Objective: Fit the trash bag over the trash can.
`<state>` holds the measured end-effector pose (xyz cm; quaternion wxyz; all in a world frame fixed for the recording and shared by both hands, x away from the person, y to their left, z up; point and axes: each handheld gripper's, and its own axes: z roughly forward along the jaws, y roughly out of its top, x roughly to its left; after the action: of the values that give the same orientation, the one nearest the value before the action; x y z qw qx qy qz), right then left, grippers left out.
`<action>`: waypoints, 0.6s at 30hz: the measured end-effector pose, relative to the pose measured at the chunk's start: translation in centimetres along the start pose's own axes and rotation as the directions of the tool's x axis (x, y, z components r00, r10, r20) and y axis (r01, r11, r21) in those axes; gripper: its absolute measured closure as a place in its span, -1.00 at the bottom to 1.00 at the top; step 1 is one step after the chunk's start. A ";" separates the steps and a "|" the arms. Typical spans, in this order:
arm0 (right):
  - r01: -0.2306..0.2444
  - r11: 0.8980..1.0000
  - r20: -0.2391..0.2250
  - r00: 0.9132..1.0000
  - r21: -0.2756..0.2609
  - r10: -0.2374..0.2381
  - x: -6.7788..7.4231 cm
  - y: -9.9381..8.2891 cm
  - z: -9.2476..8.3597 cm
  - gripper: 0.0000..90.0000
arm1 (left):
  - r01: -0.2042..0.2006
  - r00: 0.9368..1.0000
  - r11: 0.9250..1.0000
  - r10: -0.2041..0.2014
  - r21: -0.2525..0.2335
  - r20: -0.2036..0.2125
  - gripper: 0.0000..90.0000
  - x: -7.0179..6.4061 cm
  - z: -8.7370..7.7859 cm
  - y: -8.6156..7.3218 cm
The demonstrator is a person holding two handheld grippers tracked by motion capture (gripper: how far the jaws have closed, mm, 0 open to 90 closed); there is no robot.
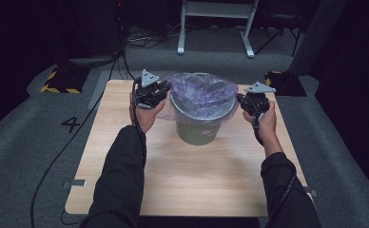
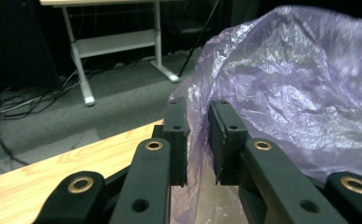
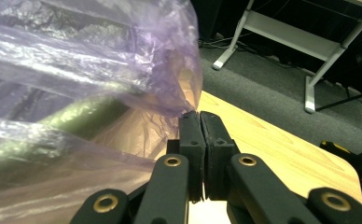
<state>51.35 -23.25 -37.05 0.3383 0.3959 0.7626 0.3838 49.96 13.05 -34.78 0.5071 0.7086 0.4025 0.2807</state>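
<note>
Forearms reach in from six o'clock. Left claw (image 2: 198, 140) stands narrowly parted, the purple bag (image 1: 202, 95) film between its jaws; right claw (image 3: 200, 140) is pinched on the bag's edge. The lined bin (image 1: 198, 129) sits mid-surface (image 1: 173, 185). Likely fitting the liner; next, regrip left at nine o'clock and stretch it over the rim.
</note>
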 end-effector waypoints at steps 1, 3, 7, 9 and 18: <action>-0.003 1.000 -0.002 1.000 -0.004 0.003 -0.1 -0.1 0.0 0.96 | -0.007 1.000 1.000 0.007 0.015 -0.002 0.77 0.2 0.1 -0.1; -0.004 1.000 -0.003 1.000 -0.011 0.004 -0.1 -0.1 0.0 0.96 | -0.001 1.000 0.999 0.002 0.032 -0.011 0.82 0.6 0.4 -0.4; -0.007 1.000 -0.005 1.000 -0.018 0.007 0.0 -0.2 0.1 0.96 | 0.010 1.000 0.997 -0.009 0.073 -0.014 0.90 1.1 1.1 -1.2; -0.005 1.000 -0.011 1.000 -0.016 0.005 0.2 -0.3 0.3 0.96 | -0.004 1.000 0.995 0.005 0.099 -0.009 0.92 1.0 1.7 -1.6; -0.054 0.998 -0.086 0.995 -0.021 0.052 1.2 -1.8 1.5 0.99 | 0.044 0.995 0.989 -0.056 0.141 0.083 0.99 0.4 3.4 -3.6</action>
<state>51.38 -22.49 -39.54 0.2997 0.3954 0.7608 0.4183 51.94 12.30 -39.29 0.4803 0.7434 0.4163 0.2082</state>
